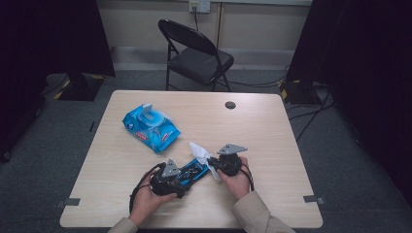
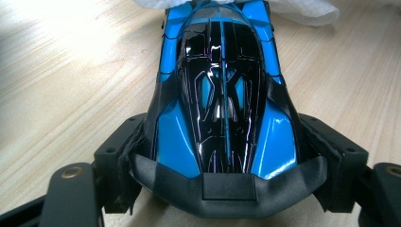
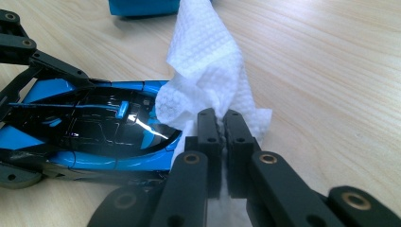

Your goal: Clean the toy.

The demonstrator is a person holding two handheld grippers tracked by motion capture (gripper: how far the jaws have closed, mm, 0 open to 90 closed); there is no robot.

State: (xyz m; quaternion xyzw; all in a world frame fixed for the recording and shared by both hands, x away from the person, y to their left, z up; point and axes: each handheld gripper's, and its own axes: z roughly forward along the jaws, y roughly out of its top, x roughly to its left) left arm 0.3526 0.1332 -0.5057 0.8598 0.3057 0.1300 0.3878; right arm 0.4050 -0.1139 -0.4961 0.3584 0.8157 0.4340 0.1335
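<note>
Work in hand: the person is wiping a toy car (image 1: 190,172) with a white wipe (image 1: 203,154) on the table (image 1: 272,145).
Left gripper (image 2: 222,156): its jaws are clamping the sides of the car near its tail, spread about as wide as the body; the car is stretching straight ahead of it.
Right gripper (image 3: 218,124): its jaws are pressing together on the wipe, which is bunching up just ahead of the tips and touching the car's nose, off to the gripper's left.
Wipe packet (image 1: 150,127): it is lying well beyond both grippers, farther up the table.
Risk, slipping: the glossy shell is probably offering little grip, so a hard push from the wipe could twist the car out of the left jaws.
Risk, losing the wipe: only a small fold is being pinched; dragging it could pull it free.
Risk, scratching: if the wipe bunches aside, the hard jaw tips could scrape the paint.
</note>
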